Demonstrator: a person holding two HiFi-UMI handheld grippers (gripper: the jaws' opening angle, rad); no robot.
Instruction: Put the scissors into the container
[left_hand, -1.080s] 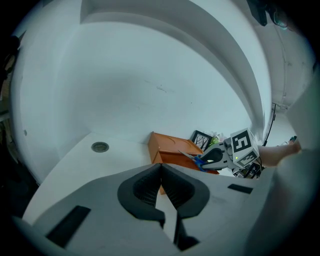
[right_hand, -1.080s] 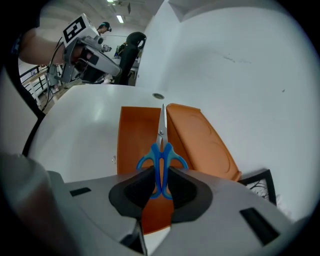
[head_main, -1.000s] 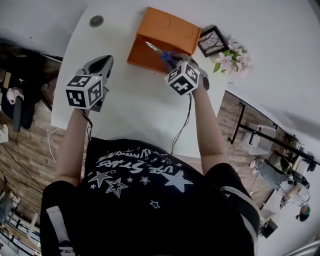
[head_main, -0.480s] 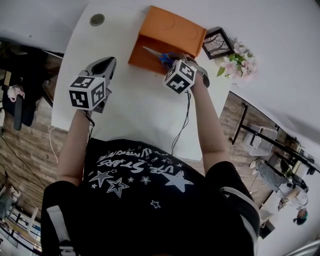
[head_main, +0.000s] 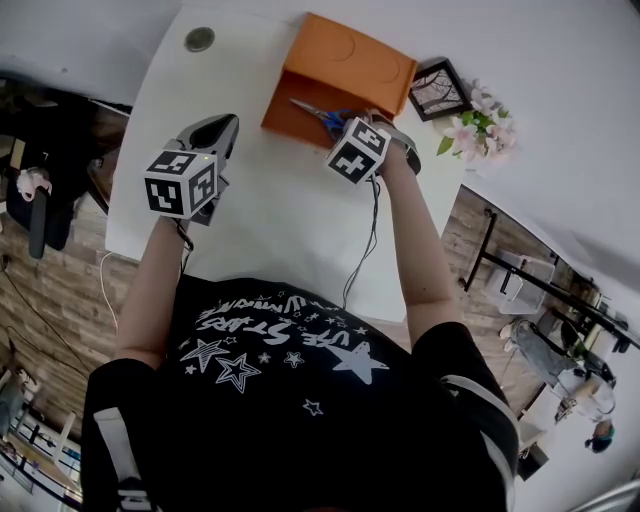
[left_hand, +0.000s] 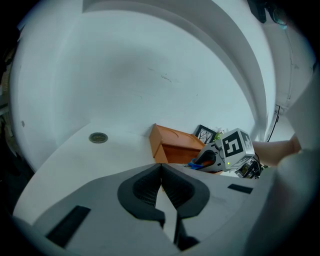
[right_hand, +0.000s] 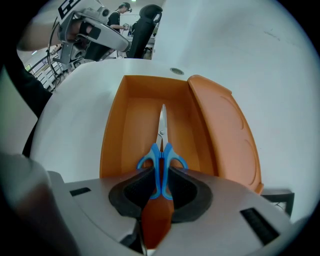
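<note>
Blue-handled scissors (right_hand: 161, 148) are pinched by their handles in my right gripper (right_hand: 161, 176), which is shut on them. Their blades point forward over the open orange container (right_hand: 112, 135). The container's lid (right_hand: 225, 130) lies folded open to the right. In the head view the scissors (head_main: 318, 112) hang above the container (head_main: 290, 115) at the table's far side, with the right gripper (head_main: 350, 120) just behind them. My left gripper (head_main: 222, 128) hovers over the white table to the left; its jaws (left_hand: 161, 167) are shut with nothing between them.
A round grommet (head_main: 199, 39) sits in the table's far left corner. A black picture frame (head_main: 440, 88) and pink flowers (head_main: 475, 125) stand to the right of the container. A cable (head_main: 370, 240) runs from the right gripper across the white table (head_main: 270, 220).
The right gripper has edged slightly farther over the container with the scissors still in it. The left gripper has hardly moved.
</note>
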